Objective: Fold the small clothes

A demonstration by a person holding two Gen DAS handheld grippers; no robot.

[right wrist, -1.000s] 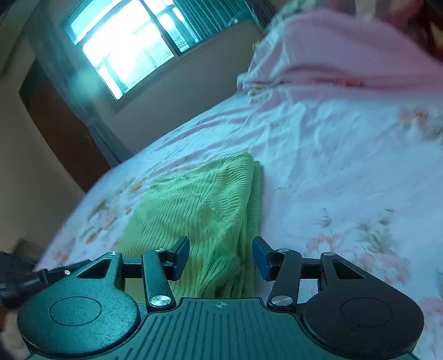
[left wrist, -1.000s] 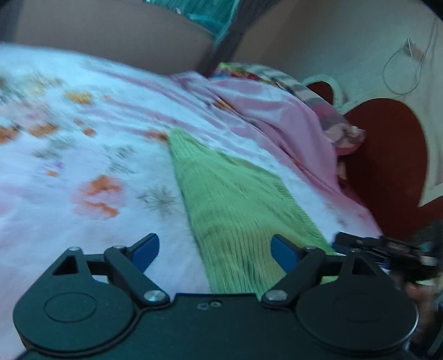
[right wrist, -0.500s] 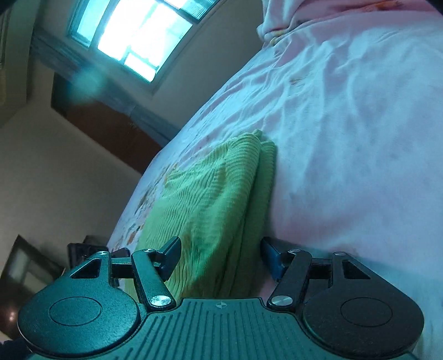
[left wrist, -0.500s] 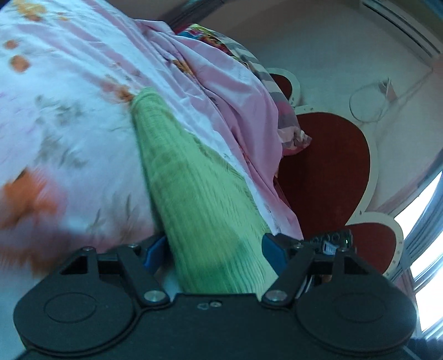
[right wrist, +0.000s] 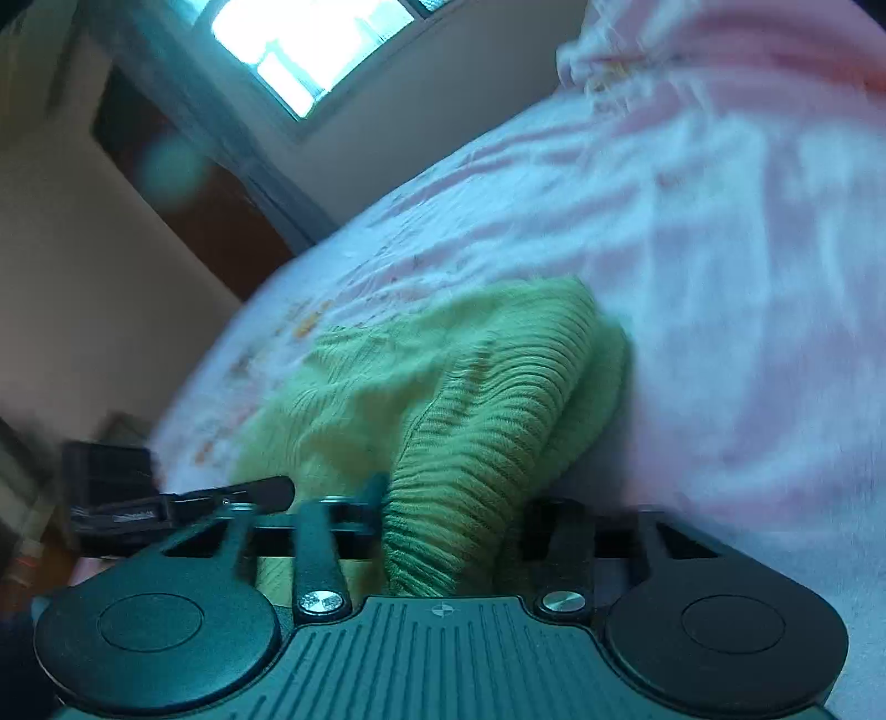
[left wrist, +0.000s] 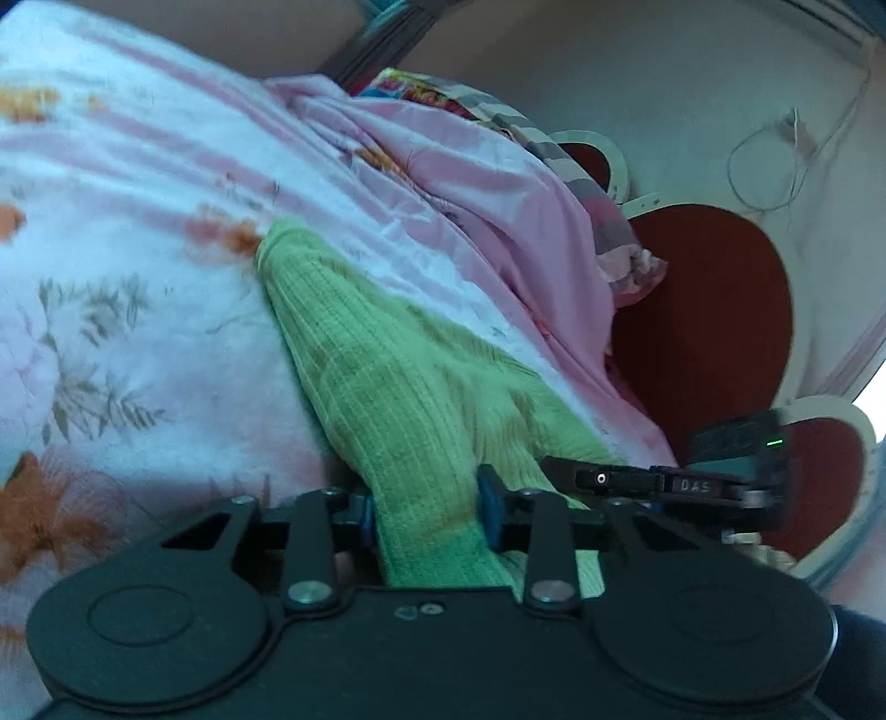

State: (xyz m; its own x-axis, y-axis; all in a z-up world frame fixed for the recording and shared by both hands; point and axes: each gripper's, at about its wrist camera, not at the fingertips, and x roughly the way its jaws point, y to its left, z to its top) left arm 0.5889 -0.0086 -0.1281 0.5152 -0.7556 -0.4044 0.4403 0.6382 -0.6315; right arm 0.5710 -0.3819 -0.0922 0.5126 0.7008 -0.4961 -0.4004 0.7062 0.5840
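Note:
A green ribbed knit garment (left wrist: pixel 398 382) lies folded on the floral bedsheet (left wrist: pixel 111 310). My left gripper (left wrist: pixel 423 507) is shut on its near edge, with the cloth bunched between the blue pads. The same green garment (right wrist: pixel 470 399) shows in the right wrist view. My right gripper (right wrist: pixel 454 520) is shut on another part of its near edge, and the cloth rises in a ridge from its jaws. Each gripper shows at the side of the other's view: the right one (left wrist: pixel 664 484) and the left one (right wrist: pixel 177 507).
A pink blanket (left wrist: pixel 498 221) and a patterned pillow (left wrist: pixel 443 94) are heaped at the head of the bed. A red heart-shaped headboard (left wrist: pixel 709 321) stands behind them. A window (right wrist: pixel 310 50) and a dark wooden door (right wrist: pixel 183 188) are on the far wall.
Both grippers have closed on the near edge of the green garment, which was lying flat between open jaws. The cloth now bunches up and lifts at the grips.

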